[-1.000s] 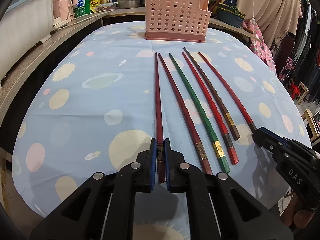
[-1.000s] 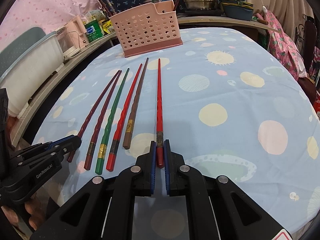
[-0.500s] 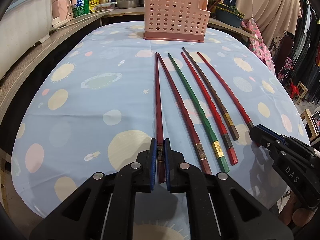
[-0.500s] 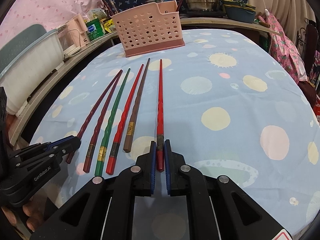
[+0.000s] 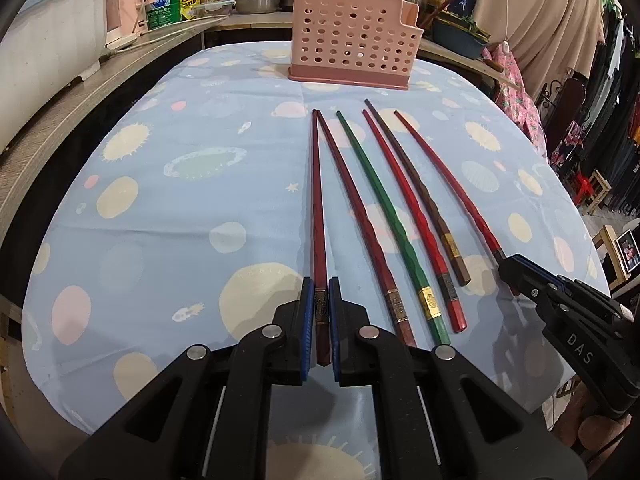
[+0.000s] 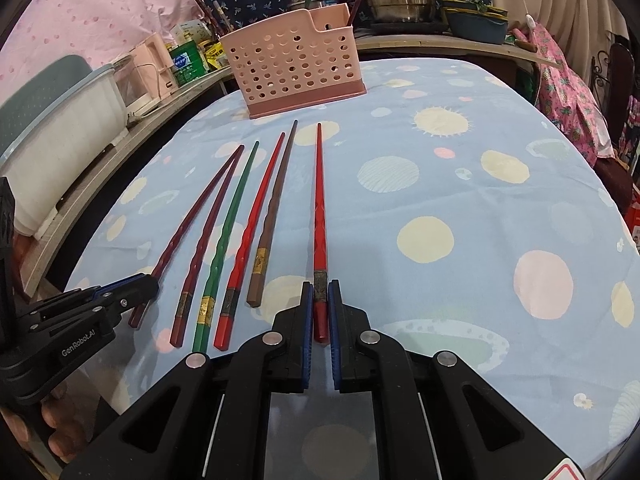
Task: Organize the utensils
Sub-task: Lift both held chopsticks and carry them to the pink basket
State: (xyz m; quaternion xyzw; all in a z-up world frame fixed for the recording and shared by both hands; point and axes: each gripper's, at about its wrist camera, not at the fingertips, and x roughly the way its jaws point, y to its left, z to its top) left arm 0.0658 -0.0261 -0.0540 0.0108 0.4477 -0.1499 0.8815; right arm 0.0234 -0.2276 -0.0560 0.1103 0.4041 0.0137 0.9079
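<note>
Since both grippers sit at the near ends of the row, lines below cover grip, step, views.
L grip: left gripper (image 5: 321, 312) clenched on the dark red chopstick (image 5: 317, 216), leftmost of six, pinched at its metal band near the butt.
R grip: right gripper (image 6: 320, 304) clenched on the bright red chopstick (image 6: 319, 204), rightmost one, also at the band.
Where: sticks lie on the tablecloth (image 5: 160, 208), tips toward far pink basket (image 5: 352, 36).
Step tip: prob. lift both; raise butts level w/ tips so neighbours aren't dragged, then tip into basket.
Risk: grip near butt = long lever, stick may swing.
L view only: basket's right side stepped down.
R view only: basket's notch w/ something upright in it; contents unclear.
</note>
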